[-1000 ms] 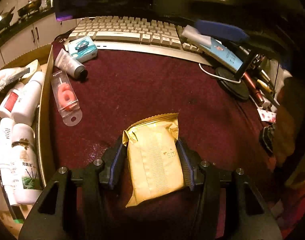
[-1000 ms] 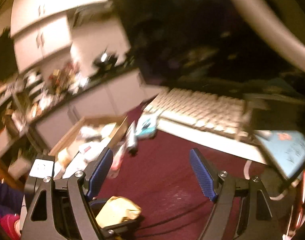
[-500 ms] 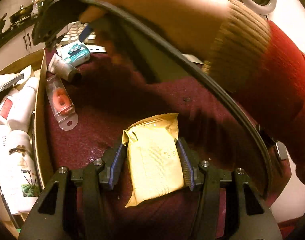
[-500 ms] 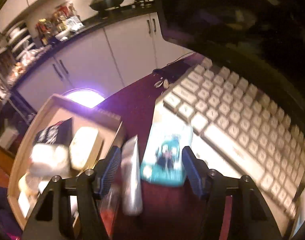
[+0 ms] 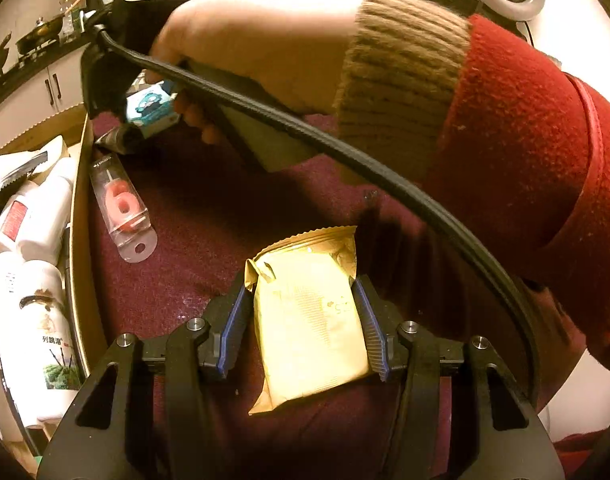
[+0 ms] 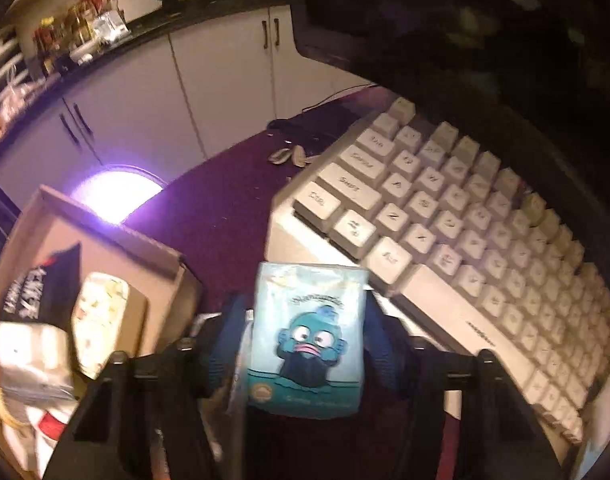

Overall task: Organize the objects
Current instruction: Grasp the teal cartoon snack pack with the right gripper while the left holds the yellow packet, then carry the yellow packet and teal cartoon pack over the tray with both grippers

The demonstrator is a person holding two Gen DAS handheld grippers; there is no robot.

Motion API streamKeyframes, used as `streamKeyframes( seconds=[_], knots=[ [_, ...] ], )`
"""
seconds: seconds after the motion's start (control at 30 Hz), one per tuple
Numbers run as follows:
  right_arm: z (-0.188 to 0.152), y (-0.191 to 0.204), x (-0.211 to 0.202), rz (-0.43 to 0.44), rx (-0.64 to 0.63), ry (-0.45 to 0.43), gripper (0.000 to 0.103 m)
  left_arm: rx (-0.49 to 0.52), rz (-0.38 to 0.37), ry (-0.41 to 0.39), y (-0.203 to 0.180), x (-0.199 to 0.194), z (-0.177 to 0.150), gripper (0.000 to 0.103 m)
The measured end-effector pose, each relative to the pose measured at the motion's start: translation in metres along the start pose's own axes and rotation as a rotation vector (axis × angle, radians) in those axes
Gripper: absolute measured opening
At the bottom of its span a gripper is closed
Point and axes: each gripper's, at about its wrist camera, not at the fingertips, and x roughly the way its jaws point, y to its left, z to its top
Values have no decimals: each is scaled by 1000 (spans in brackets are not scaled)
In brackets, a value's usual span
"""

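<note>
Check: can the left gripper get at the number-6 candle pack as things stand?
Probably not yet. The left gripper is shut on the gold packet, so its jaws are full. The candle pack lies uncovered on the red cloth beside the cardboard box.

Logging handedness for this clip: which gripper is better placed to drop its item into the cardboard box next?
Right. The right gripper holds the blue packet right beside the cardboard box; the left gripper, holding the gold packet, sits farther from it.

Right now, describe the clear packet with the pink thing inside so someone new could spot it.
Start at the cardboard box on the left of the maroon tablecloth. Just outside its wall lies a clear plastic packet. It alone holds a pink candle shaped like a six, with a hang hole at its near end.
</note>
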Motion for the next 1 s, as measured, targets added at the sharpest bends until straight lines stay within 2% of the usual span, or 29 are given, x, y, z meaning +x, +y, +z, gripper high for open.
streamKeyframes(
  seconds=[0.1, 0.33, 0.5, 0.57, 0.73, 0.83, 1.0],
  knots=[
    [-18, -14, -10, -23, -18, 11, 47, 1, 6, 2, -1, 0, 0, 51],
    [-100, -69, -53, 57, 101, 18, 47, 1, 13, -5, -1, -1, -1, 51],
    [-150, -75, -84, 61, 125, 5, 49, 4, 28, 1, -8, 3, 3, 51],
    [-167, -73, -94, 60, 128, -8, 50, 8, 38, 5, -6, 2, -5, 52],
    [-183, -65, -102, 50, 139, -64, 52, 31, 85, 28, -6, 7, -6, 52],
    [-188, -65, -104, 75, 160, -66, 65, 57, 121, 51, -10, 8, -8, 56],
    [-200, -63, -105, 32, 137, -103, 65, 48, 146, 75, -12, 5, -11, 60]
  ],
)
